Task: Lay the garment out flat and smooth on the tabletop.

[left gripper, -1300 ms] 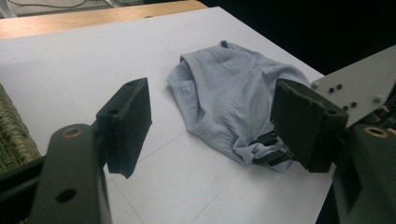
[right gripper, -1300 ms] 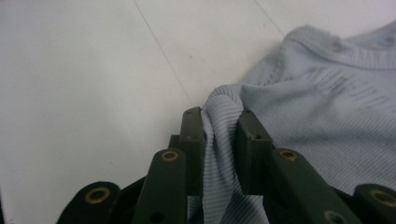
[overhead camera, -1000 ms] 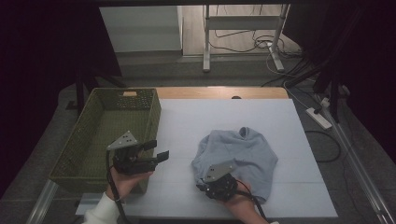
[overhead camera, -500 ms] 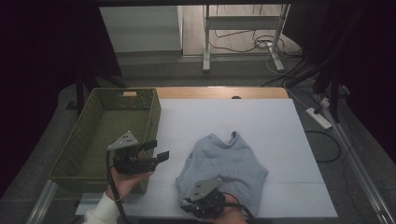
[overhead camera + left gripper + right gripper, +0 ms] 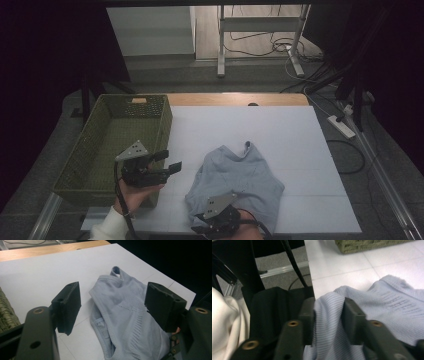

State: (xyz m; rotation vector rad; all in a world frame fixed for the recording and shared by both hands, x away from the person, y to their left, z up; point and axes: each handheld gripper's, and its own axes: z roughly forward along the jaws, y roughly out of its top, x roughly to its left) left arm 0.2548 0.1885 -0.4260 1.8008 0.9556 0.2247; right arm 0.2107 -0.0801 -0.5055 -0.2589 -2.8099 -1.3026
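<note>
A pale blue knit sweater (image 5: 240,175) lies crumpled on the white table (image 5: 260,130), near its front edge. My right gripper (image 5: 212,220) is at the garment's near hem. In the right gripper view its jaws have just been opening, and a raised fold of the sweater (image 5: 329,307) still lies loosely between the pads. My left gripper (image 5: 170,160) hovers above the table beside the basket with its jaws wide apart and nothing between them. The left gripper view looks across at the sweater (image 5: 125,302) beyond its fingers (image 5: 68,305).
A green woven basket (image 5: 95,145) stands along the table's left side, and its corner shows in the right gripper view (image 5: 367,245). A white sleeve (image 5: 224,322) and a black cable (image 5: 294,265) are close to the right gripper. The table's front edge is just below both hands.
The right gripper pulled the sweater toward the near-left of the table, and the cloth has bunched into a narrower shape. The left gripper has kept still.
</note>
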